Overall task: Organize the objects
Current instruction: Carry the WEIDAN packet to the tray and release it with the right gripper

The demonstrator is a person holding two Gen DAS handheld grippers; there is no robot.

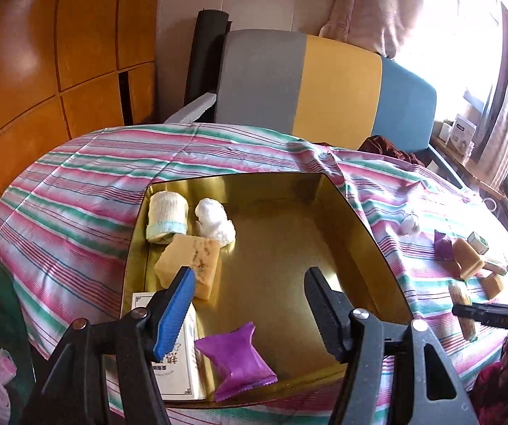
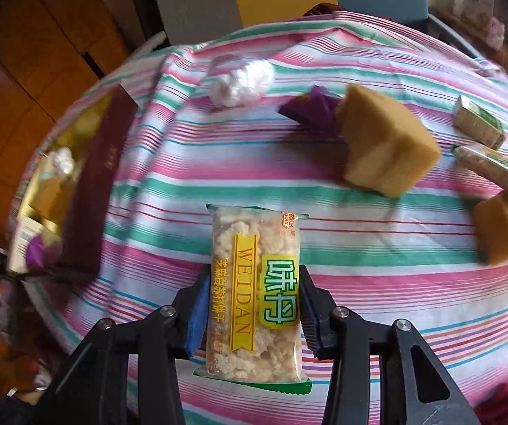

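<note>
Gold tin [image 1: 271,191] under wide left tongs [image 1: 250,304] | right tongs [image 2: 252,313] tilted down, gripping biscuit packet [image 2: 254,294]

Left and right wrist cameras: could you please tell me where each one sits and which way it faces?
Left wrist: sits on the left tool, looking down into the gold box; its open fingers show, nothing between them.
Right wrist: sits on the right tool, looking down across the striped cloth; its fingers grip a snack packet.
Shared: the gold box, cloth, large sponge and the chair.
</note>
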